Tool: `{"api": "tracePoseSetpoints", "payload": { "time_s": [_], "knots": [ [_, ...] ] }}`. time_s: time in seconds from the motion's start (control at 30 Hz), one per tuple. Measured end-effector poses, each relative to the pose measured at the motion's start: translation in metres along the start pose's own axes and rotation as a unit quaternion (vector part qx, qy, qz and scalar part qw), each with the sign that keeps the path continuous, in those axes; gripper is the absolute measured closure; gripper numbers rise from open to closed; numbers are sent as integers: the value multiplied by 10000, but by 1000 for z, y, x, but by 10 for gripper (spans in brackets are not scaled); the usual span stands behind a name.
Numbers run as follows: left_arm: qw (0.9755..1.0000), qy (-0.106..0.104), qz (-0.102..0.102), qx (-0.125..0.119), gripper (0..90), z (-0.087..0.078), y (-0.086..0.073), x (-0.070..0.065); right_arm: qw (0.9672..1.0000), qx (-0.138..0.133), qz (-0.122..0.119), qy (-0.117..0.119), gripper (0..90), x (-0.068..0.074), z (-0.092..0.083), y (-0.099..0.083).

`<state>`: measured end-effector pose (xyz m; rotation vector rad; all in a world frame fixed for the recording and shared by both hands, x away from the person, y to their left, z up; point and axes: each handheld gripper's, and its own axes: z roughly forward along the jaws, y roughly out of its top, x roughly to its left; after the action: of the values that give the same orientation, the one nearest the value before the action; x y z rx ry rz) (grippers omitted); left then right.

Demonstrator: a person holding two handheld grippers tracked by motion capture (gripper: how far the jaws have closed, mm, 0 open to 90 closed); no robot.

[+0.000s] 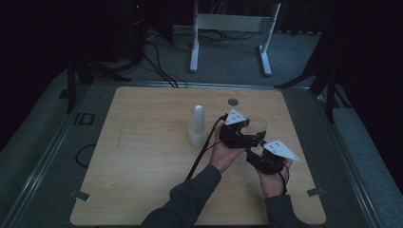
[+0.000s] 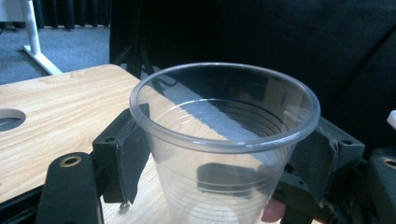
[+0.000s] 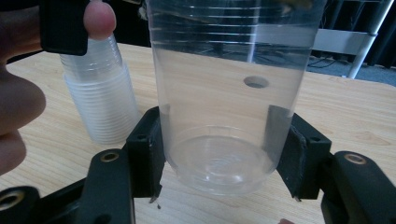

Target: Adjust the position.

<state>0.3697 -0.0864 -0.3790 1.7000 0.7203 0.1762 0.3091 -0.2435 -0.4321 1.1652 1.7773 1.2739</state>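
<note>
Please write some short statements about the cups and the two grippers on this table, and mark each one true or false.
1. The right gripper is shut on a clear plastic cup near its base. True.
2. The stack of cups lies on its side. False: it stands on the table with the open ends downward.
3. The clear plastic cup is full of water. False: it is empty.
4. The left gripper has its fingers on both sides of the cup, below the rim. True.
5. The table has a round hole in it. True.
6. The stack of cups is red. False: it is translucent white.
</note>
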Motion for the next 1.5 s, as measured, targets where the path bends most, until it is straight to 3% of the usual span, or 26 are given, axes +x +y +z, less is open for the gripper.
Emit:
{"api": "tracePoseSetpoints", "payload": {
  "time_s": [0.23,0.43,0.57,0.83,1.5],
  "knots": [
    [10000,57,30,-46,248,-1,-1,0,10000,32,-66,8,409,2,1,-2],
    [10000,-33,-32,-60,268,-2,-1,0,10000,19,-94,-22,408,2,0,-2],
    [10000,-18,32,-39,277,-1,-1,-1,9999,28,-110,-19,404,1,0,-3],
    [9999,51,155,-56,291,-2,-2,-1,10000,41,-47,-17,307,-2,-2,-3],
    [9970,506,580,-102,291,-7,-4,1,9999,100,-43,13,263,-2,-6,-11]
  ]
}}
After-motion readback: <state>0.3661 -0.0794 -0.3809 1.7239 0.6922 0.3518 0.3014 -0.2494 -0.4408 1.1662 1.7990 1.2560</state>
